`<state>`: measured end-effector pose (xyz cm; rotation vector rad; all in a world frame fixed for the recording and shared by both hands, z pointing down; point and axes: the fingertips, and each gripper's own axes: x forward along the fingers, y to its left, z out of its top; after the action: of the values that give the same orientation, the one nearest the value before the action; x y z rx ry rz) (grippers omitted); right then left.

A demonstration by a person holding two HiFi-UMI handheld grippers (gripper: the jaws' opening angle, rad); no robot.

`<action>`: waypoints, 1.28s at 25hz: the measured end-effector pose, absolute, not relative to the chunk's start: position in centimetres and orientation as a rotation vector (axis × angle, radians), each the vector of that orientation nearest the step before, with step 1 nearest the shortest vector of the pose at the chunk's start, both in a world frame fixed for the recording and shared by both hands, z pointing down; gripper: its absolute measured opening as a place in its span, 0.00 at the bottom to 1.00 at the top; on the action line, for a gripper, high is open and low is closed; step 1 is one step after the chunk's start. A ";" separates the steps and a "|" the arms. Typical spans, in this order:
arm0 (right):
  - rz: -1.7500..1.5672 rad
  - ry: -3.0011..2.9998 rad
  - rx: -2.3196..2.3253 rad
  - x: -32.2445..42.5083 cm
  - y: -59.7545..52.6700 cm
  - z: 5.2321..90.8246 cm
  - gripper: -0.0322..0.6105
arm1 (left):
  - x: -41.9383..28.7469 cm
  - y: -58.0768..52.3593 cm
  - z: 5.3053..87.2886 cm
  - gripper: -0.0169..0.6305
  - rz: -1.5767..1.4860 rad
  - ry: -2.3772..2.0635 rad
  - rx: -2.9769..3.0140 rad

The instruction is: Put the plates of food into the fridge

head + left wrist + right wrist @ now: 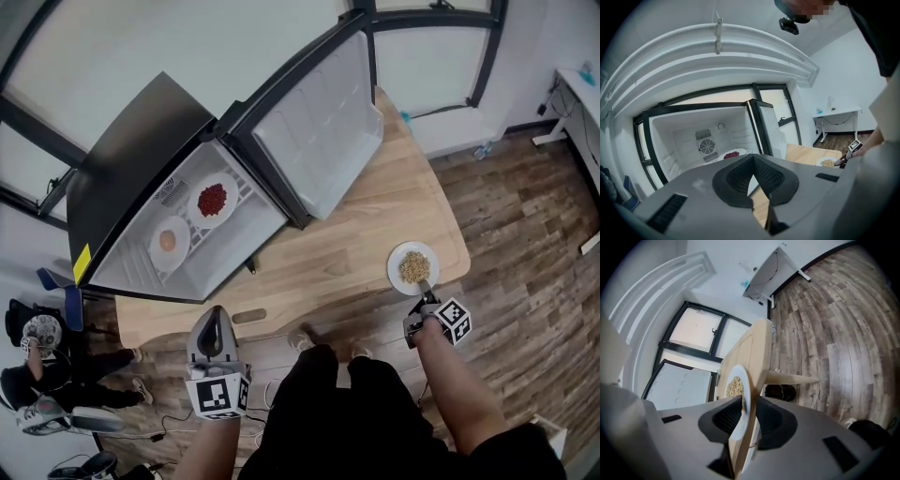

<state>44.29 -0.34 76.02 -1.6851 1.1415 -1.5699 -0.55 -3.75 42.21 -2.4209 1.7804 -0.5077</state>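
Observation:
A white plate of beige grains (413, 267) sits near the front right corner of the wooden table (375, 216). My right gripper (424, 290) is at its near rim. In the right gripper view the rim (742, 380) runs between the jaws of the right gripper (747, 405), one pad against its top face and a gap on the other side, so the gripper is open. My left gripper (214, 313) hangs shut and empty before the open fridge (131, 159). On the fridge's shelf lie a plate of red food (212, 200) and a plate with an orange piece (169, 242).
The fridge door (319, 122) stands swung wide over the table's back. A person (42, 375) sits on the floor at lower left, among cables. A white desk (577, 94) stands at far right. Dark shoes (780, 391) lie under the table.

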 end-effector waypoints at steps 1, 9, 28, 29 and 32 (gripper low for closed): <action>-1.564 1.149 -1.688 44.3 -0.1 75.8 0.20 | -0.7 -3.8 42.4 0.03 -0.505 1.788 -2.422; -1.579 1.253 -1.590 41.9 0.4 73.0 0.10 | -1.8 -4.6 41.8 0.03 -0.398 1.826 -2.416; -1.660 1.684 -1.294 26.7 -9.5 65.5 0.10 | -13.3 -2.8 40.9 0.03 -0.260 2.125 -2.186; -1.665 1.697 -1.283 25.8 -10.1 65.3 0.10 | -13.9 -2.9 40.9 0.03 -0.255 2.139 -2.177; -1.687 1.743 -1.257 23.1 -11.6 65.0 0.10 | -15.8 -2.7 41.0 0.03 -0.241 2.182 -2.146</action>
<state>23.06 -11.64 65.04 -1.2574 1.7429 -1.6874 -15.79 -2.74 41.00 -2.1457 2.1822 -0.2413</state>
